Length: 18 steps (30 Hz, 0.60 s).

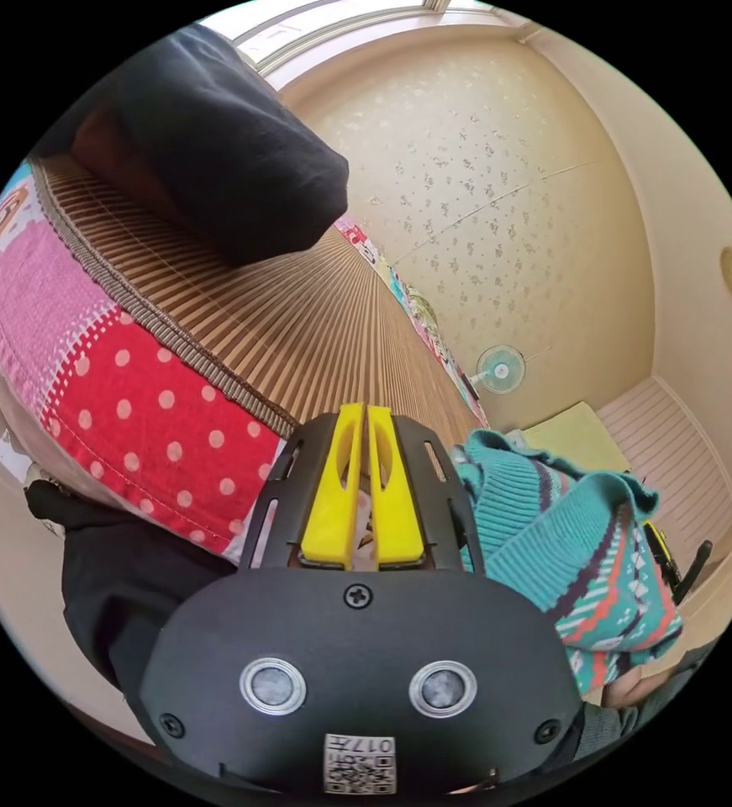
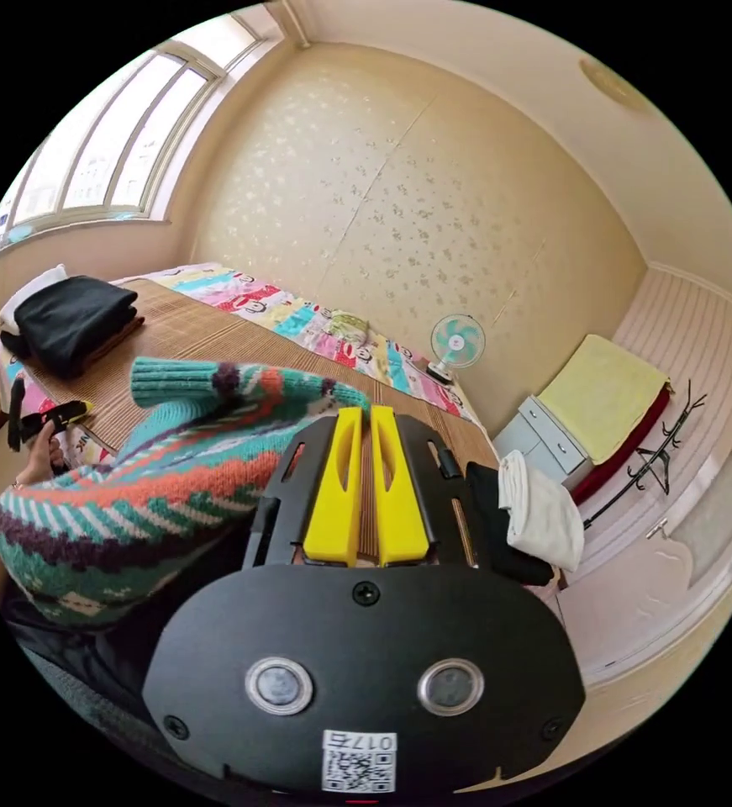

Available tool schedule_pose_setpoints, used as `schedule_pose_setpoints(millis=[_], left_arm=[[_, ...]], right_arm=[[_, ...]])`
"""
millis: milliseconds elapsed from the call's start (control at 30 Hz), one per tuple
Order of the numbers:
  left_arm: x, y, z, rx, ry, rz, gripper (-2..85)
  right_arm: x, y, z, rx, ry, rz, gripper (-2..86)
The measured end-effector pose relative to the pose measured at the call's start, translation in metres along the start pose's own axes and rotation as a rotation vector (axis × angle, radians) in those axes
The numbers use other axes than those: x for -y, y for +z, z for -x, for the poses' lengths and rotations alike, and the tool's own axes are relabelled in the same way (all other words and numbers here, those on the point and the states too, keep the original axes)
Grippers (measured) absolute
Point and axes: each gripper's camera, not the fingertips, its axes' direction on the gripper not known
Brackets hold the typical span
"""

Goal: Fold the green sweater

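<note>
With both the left gripper (image 1: 364, 414) and right gripper (image 2: 366, 415) pressed together on nothing, the bunched teal, striped knit sweater (image 2: 155, 496), beside the woven bamboo mat (image 2: 206, 336), may slide floorward.

Green patterned sweater (image 2: 155, 496) bunched up, lifted above bed.

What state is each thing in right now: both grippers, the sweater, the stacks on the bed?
Left gripper: jaws shut, holding nothing visible.
Right gripper: jaws shut, holding nothing visible.
Green sweater: bunched up, unfolded, off the mat.
Black clothes: folded, stacked on the bamboo mat.
White cloth: folded, lying on a dark garment at the bed's edge.
Fan: standing upright; running or not, cannot tell.
</note>
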Motion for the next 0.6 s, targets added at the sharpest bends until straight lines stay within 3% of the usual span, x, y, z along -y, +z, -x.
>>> schedule_pose_setpoints(millis=[133, 200, 267, 333, 400, 500, 600], left_arm=[[0.0, 0.011, -0.012, 0.022, 0.029, 0.014, -0.7], [0.0, 0.019, -0.022, 0.018, 0.054, 0.028, -0.4], [0.001, 0.022, -0.035, -0.005, 0.1, 0.032, 0.1], [0.004, 0.022, -0.056, -0.07, 0.19, 0.038, 1.3], [0.009, 0.022, -0.096, -0.218, 0.311, 0.102, 4.8], [0.012, 0.027, -0.157, -0.386, 0.296, 0.266, 10.3], [-0.001, 0.028, -0.217, -0.378, 0.373, 0.399, 12.5]], right_arm=[[-0.035, 0.053, -0.036, -0.267, -0.013, 0.098, 1.1], [-0.052, 0.086, -0.06, -0.295, 0.038, 0.197, 1.3], [-0.069, 0.108, -0.089, -0.16, 0.156, 0.296, 1.5], [-0.097, 0.117, -0.119, 0.132, 0.297, 0.295, 1.8], [-0.113, 0.123, -0.125, 0.27, 0.293, 0.287, 1.9], [-0.124, 0.134, -0.117, 0.213, 0.137, 0.313, 2.0], [-0.123, 0.147, -0.114, 0.161, 0.043, 0.335, 2.3]])
